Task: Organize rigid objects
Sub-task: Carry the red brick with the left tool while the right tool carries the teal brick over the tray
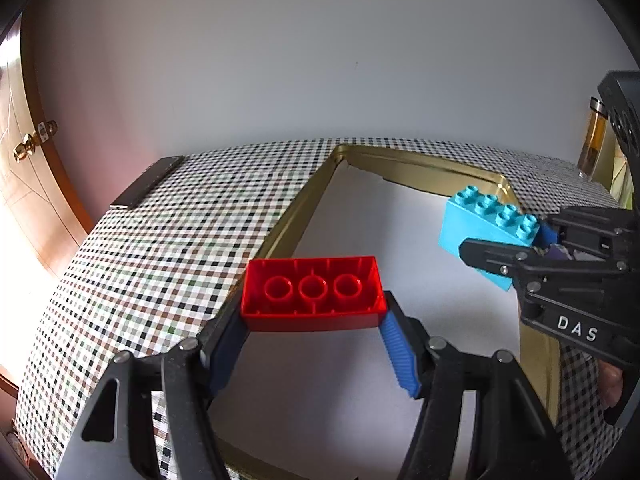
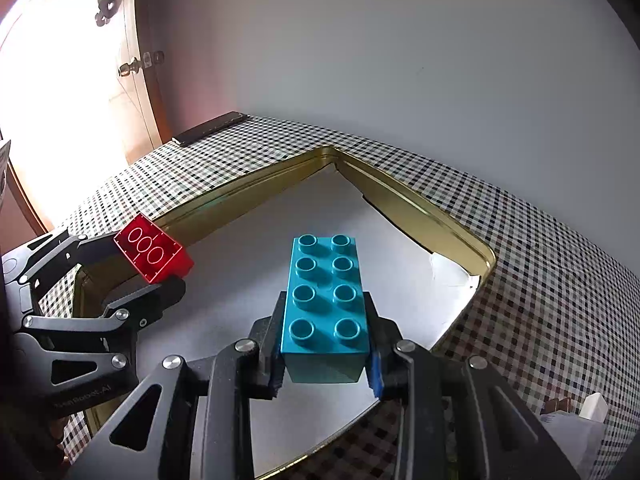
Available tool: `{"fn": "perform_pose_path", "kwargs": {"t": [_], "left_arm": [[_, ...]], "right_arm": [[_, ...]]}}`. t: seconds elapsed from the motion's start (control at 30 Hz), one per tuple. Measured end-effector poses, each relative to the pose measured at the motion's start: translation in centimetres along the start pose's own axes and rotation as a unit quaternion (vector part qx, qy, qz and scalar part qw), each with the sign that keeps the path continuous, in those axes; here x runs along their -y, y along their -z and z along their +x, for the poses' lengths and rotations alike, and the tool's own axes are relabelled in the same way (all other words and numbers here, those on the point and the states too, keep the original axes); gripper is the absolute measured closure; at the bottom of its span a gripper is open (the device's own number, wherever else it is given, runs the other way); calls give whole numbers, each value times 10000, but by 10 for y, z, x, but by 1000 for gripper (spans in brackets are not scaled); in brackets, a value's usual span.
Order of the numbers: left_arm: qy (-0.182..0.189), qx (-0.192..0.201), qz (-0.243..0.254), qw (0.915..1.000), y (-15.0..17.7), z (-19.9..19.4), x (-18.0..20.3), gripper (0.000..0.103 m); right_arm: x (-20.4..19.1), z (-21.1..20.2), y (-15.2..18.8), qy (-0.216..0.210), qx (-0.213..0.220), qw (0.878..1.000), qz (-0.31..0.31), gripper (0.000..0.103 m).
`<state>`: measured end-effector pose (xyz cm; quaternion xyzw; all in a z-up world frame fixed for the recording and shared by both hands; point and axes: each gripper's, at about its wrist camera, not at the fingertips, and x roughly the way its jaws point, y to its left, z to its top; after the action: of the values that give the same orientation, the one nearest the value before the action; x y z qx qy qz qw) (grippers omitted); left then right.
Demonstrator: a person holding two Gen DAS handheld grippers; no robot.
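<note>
Left gripper (image 1: 314, 320) jaws clamped on red brick (image 1: 314, 292) by its ends, right gripper (image 2: 326, 364) jaws on teal brick (image 2: 326, 304), both over gold tray (image 1: 296, 208). Risk: collision with teal brick at 2 o'clock, or red brick, hollow side up, slipping and tumbling onto checkered desk (image 1: 160, 240).

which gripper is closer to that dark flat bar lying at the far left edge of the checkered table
Left. The left gripper, holding the red brick, is on the dark bar's side of the tray; the right gripper, holding the blue brick, is farther right.

Black hand-held gripper (image 1: 314, 354) linkages, silver pivot screws, ribbed blue pads (image 1: 400, 354), white "DAS" lettering
</note>
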<state>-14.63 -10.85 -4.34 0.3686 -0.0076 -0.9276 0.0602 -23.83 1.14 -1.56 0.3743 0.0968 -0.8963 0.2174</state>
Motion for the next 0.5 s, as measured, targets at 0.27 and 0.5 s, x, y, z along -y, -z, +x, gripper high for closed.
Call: {"fn": "perform_pose_path", "kwargs": {"t": [0.27,0.5], "left_arm": [[-1,-54,7,10000,-2,3,-2,39],[-16,-97,42,9999,-5,5,-4,39]], "right_arm": [[-7,7,-1,-7,-88,9999,-61,69],[-9,12,-2,-3,-164,9998,-83,69]]}}
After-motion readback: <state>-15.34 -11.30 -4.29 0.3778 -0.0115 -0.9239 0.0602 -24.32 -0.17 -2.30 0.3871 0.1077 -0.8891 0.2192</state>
